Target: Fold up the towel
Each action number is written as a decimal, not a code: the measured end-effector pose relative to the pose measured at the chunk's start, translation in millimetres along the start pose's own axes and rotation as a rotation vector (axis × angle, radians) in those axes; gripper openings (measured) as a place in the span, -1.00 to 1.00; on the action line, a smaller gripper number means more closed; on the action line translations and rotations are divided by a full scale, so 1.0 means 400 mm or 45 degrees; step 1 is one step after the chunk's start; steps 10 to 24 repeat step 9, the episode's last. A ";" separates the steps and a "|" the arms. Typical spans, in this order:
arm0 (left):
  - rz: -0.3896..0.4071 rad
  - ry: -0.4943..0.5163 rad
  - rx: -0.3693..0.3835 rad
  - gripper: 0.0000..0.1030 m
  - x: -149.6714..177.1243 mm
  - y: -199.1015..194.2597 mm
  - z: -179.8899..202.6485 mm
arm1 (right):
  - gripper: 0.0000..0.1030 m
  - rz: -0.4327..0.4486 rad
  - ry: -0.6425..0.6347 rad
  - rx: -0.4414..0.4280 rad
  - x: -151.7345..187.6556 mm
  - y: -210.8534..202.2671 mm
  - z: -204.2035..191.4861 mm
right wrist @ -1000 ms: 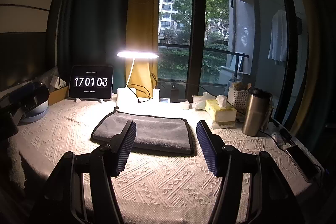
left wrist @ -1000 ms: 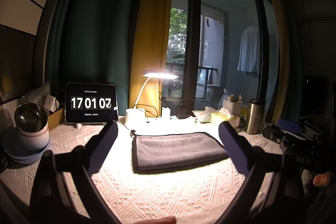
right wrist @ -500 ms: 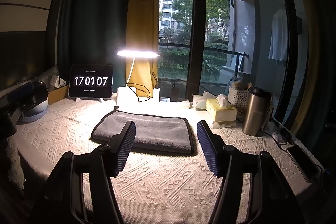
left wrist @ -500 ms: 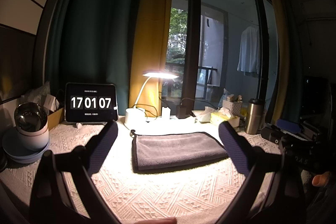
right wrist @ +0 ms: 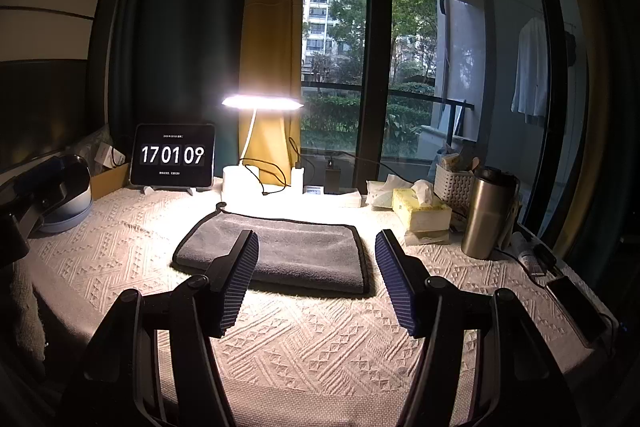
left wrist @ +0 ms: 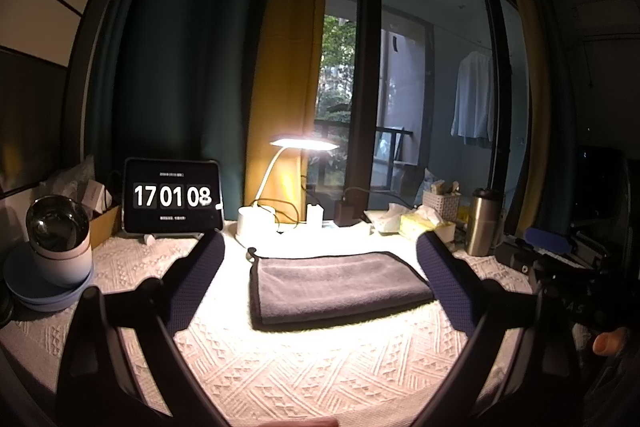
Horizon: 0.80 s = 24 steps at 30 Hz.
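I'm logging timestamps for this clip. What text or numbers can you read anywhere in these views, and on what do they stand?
"17 01 08": tablet clock, left wrist view.
"17 01 09": the same tablet clock, right wrist view.
Small lines above and below the digits: too small to read.
Print on the white box beside the tablet: blurred.
Yellow tissue box: no readable text.

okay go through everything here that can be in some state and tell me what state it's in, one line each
towel: folded, flat on the tablecloth, ungripped
left hand-held gripper: open, empty
right hand-held gripper: open, empty
desk lamp: on
tablet clock: on
steel tumbler: upright, lid on
tissue box: open, tissue sticking out
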<state>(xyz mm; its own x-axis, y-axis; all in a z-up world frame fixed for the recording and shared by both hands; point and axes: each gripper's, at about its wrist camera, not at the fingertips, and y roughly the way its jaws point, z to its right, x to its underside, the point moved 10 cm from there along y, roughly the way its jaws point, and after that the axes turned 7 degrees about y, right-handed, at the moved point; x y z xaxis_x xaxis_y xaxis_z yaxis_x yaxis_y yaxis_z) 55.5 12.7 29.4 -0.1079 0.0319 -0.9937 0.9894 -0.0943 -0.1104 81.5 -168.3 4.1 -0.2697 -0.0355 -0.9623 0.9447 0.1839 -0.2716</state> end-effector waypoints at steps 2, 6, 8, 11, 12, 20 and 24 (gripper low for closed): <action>-0.003 -0.001 0.003 0.89 0.000 0.001 0.003 | 0.24 -0.002 0.003 0.001 0.002 0.003 0.001; 0.001 -0.002 0.021 0.89 0.003 0.002 0.010 | 0.24 -0.004 0.010 0.004 0.004 0.005 0.006; 0.006 0.003 0.014 0.89 0.005 0.005 0.008 | 0.24 -0.006 0.014 0.003 0.007 0.005 0.008; 0.006 0.005 0.009 0.89 0.006 0.009 0.004 | 0.24 -0.011 0.017 0.001 0.010 0.007 0.008; 0.006 0.005 0.009 0.89 0.006 0.009 0.004 | 0.24 -0.011 0.017 0.001 0.010 0.007 0.008; 0.006 0.005 0.009 0.89 0.006 0.009 0.004 | 0.24 -0.011 0.017 0.001 0.010 0.007 0.008; 0.006 0.005 0.009 0.89 0.006 0.009 0.004 | 0.24 -0.011 0.017 0.001 0.010 0.007 0.008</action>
